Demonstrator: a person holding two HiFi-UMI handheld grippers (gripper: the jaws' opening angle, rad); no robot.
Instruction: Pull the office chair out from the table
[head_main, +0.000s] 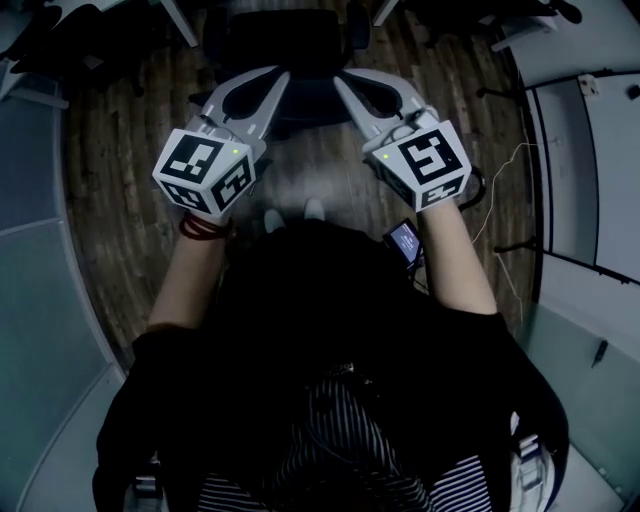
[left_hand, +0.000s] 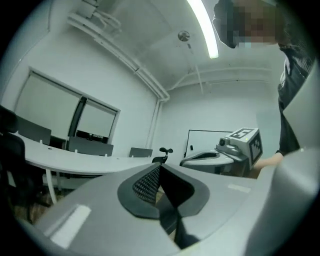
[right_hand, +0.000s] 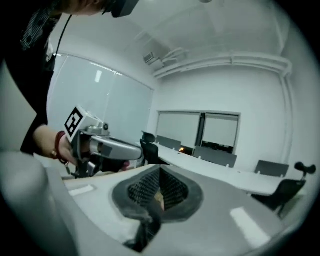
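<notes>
In the head view a dark office chair (head_main: 288, 45) stands on the wooden floor straight ahead, seen from above. My left gripper (head_main: 281, 76) and right gripper (head_main: 344, 80) are held side by side in front of the person, both pointing at the chair, their tips over its near edge. I cannot tell whether they touch it. In the left gripper view the left gripper (left_hand: 159, 169) has its ribbed pads pressed together with nothing between them. The right gripper (right_hand: 160, 171) is likewise shut and empty in its own view.
A long white table (left_hand: 75, 161) with grey chairs behind it shows beyond the left jaws, the same table (right_hand: 230, 175) beyond the right. White table legs (head_main: 180, 20) flank the chair. A lit phone-like device (head_main: 404, 240) hangs at the person's waist. Cables (head_main: 500, 190) and a white desk (head_main: 605, 130) lie right.
</notes>
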